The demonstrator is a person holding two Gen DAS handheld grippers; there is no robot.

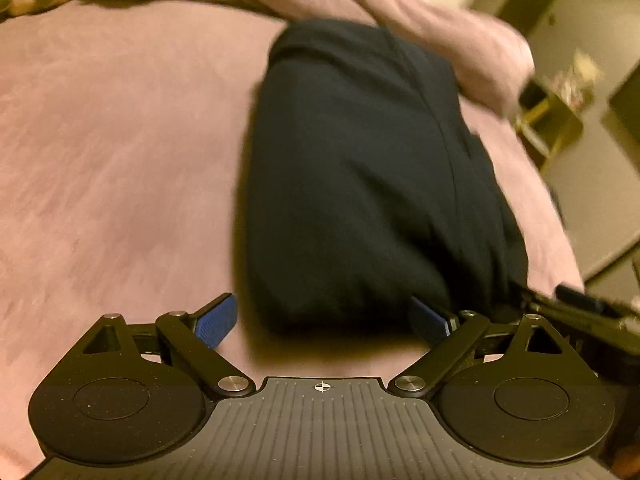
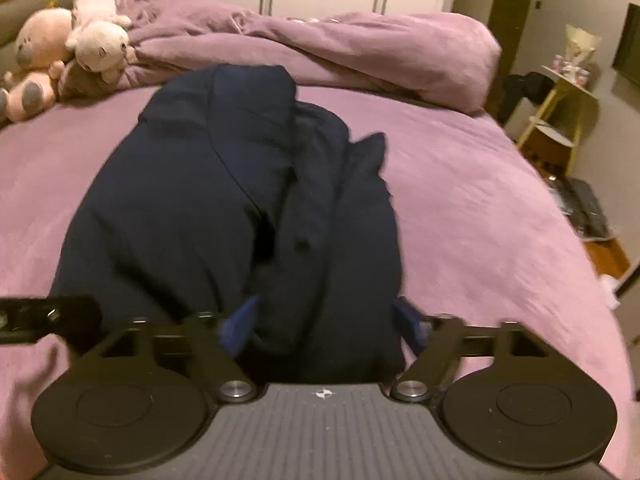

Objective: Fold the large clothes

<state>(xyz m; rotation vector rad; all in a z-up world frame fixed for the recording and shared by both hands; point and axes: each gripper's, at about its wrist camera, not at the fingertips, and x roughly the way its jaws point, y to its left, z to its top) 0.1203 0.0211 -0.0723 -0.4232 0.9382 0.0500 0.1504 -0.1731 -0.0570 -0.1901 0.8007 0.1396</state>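
Note:
A dark navy garment (image 2: 224,208) lies lengthwise on the purple bed (image 2: 460,200), folded into a long strip with a button showing. It also shows in the left wrist view (image 1: 360,184). My left gripper (image 1: 324,320) is open, its blue fingers (image 1: 218,320) straddling the garment's near left end. My right gripper (image 2: 324,322) is open, its blue fingers (image 2: 240,326) on either side of the garment's near right end. Each gripper's body shows at the edge of the other's view.
A bunched purple duvet (image 2: 340,48) lies across the head of the bed. Stuffed animals (image 2: 80,44) sit at the back left. A yellow side table (image 2: 560,112) and floor clutter stand right of the bed.

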